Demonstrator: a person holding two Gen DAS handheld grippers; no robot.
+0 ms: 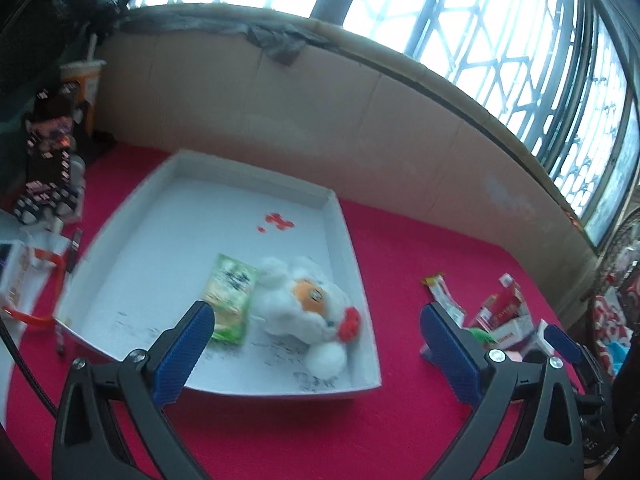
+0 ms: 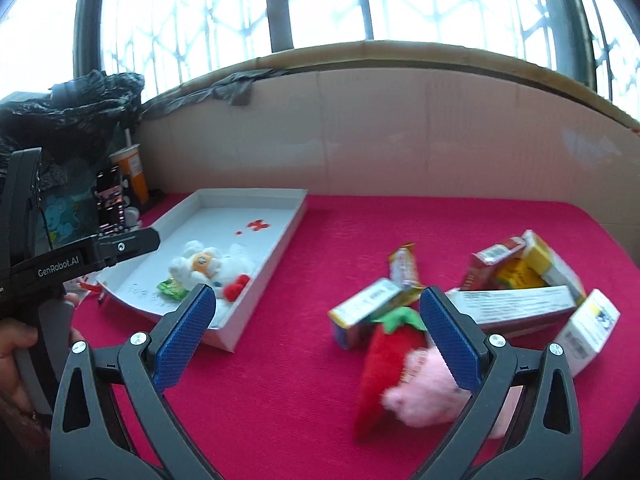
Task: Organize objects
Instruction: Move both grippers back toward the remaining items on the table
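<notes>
- My left gripper (image 1: 316,344): jaws spread wide, nothing between them, hanging over the near edge of the white tray (image 1: 344,216).
- In that tray, just ahead of my left jaws: a white plush toy (image 1: 304,304) with an orange face and red bow, lying on its side by the tray's right wall; a green snack packet (image 1: 230,296) flat beside it, touching it, partly behind my left finger.
- Small red marks on the tray floor farther in.
- My right gripper (image 2: 316,328): jaws also spread wide, holding nothing, above the red cloth (image 2: 280,380).
- Between my right jaws, toward the right finger: a red plush strawberry (image 2: 384,356) with green leaves, lying against a pink plush (image 2: 420,392).
- Beyond them: a loose heap of small boxes (image 2: 516,280) and a snack bar (image 2: 404,268), all on the cloth.
- Tray sits left of and beyond my right jaws, well apart from the heap.
- A hand (image 2: 16,344) holds the left gripper at the far left of the right view.
</notes>
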